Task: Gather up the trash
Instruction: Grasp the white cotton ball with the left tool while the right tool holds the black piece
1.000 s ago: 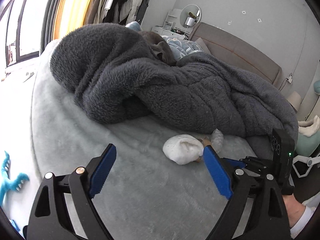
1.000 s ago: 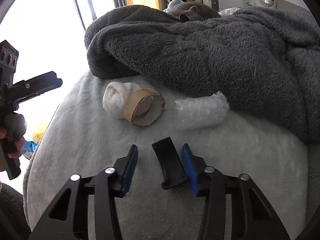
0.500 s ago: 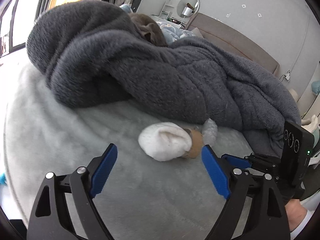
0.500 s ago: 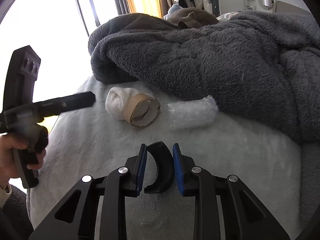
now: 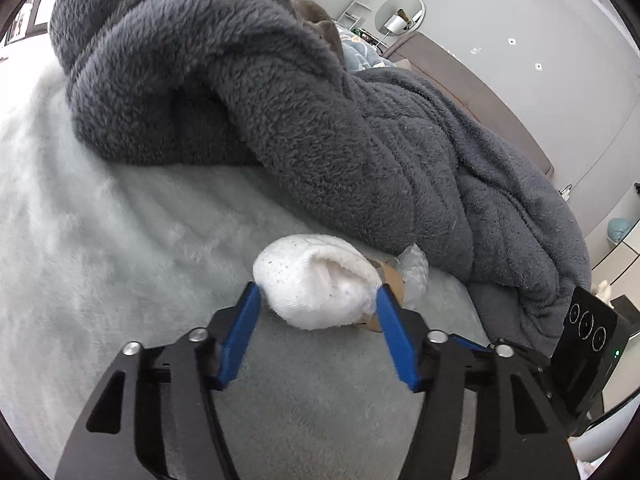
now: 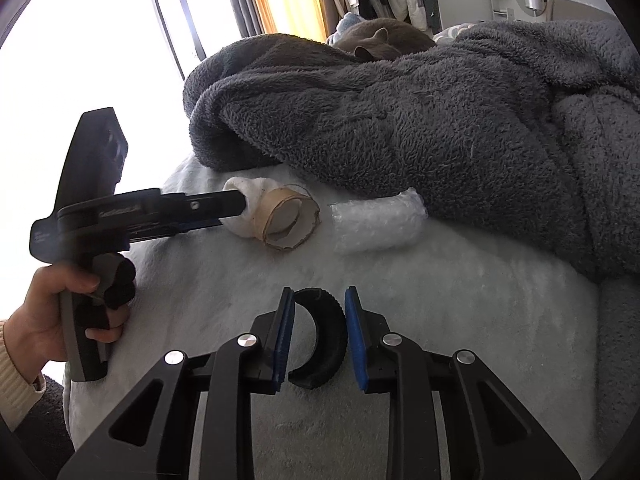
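While both cams look at the same bed, each one catches stuff the other misses, so:

Left gripper [image 5: 318, 300]: jaws closing around the white rolled sock [image 5: 316, 286], blue pads right at its two sides; can't quite tell if they're pressing yet.
Right gripper [image 6: 319, 320]: clamped tight on a curved black plastic piece [image 6: 322, 338], which bows between the blue pads.
White sock, where: on the pale fluffy bed cover [image 5: 120, 240], just in front of the dark grey fleece blanket [image 5: 320, 120].
Only in the right cam: the cardboard tube [image 6: 290, 222] shows its open round end, sitting at 3 o'clock of the sock and touching it. You also get the person's hand [image 6: 60, 316] on the left gripper's handle, cream sleeve cuff at the wrist, and a cat [image 6: 380, 42] lying past the blanket at 12 o'clock.
Only in the left cam: the sock fills the gap between the fingers and hides most of the tube, just a brown sliver peeking out at 3 o'clock. A grey wall and a round mirror [image 5: 400, 12] show far back.
Bubble wrap roll [image 6: 378, 220]: full length in the right cam, at 3 o'clock of the tube with a small gap; in the left cam only a crumpled end shows.
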Motion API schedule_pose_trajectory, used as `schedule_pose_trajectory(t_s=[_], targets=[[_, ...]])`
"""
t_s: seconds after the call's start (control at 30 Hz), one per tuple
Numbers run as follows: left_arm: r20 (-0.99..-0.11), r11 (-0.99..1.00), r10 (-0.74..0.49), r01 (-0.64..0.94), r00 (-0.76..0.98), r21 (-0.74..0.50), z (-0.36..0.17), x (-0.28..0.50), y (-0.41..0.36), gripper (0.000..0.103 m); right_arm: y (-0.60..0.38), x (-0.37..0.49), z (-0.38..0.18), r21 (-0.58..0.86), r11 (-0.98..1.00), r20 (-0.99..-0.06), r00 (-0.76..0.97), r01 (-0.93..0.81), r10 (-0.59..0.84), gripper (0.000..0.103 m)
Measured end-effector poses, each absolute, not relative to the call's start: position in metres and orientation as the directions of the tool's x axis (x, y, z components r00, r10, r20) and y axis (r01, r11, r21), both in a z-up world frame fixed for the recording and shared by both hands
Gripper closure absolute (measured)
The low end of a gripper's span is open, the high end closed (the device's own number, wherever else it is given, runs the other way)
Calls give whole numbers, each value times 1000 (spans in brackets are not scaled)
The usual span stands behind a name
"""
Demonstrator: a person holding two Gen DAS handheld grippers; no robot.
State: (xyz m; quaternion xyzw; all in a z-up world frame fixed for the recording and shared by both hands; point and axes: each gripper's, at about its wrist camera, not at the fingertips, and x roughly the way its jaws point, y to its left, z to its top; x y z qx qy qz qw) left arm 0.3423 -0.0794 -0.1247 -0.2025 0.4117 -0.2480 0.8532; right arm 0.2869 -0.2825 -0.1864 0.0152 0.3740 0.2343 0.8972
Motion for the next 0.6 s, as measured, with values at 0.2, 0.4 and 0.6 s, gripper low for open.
schedule_pose_trajectory(t_s=[0.2, 0.4, 0.6], targets=[[-615, 814, -567, 255, 548, -522, -122, 343, -84, 62, -284, 286, -184, 202, 891, -665, 611, -407, 430, 78], [-609, 844, -525, 271, 595, -464, -110, 335, -81, 66, -281, 287, -177, 206, 892, -659, 617, -404, 431, 78], [-612, 905, -426, 296, 667, -306, -90, 321, -78, 68, -271, 291, -173, 209, 886, -661, 608, -413, 439, 78]])
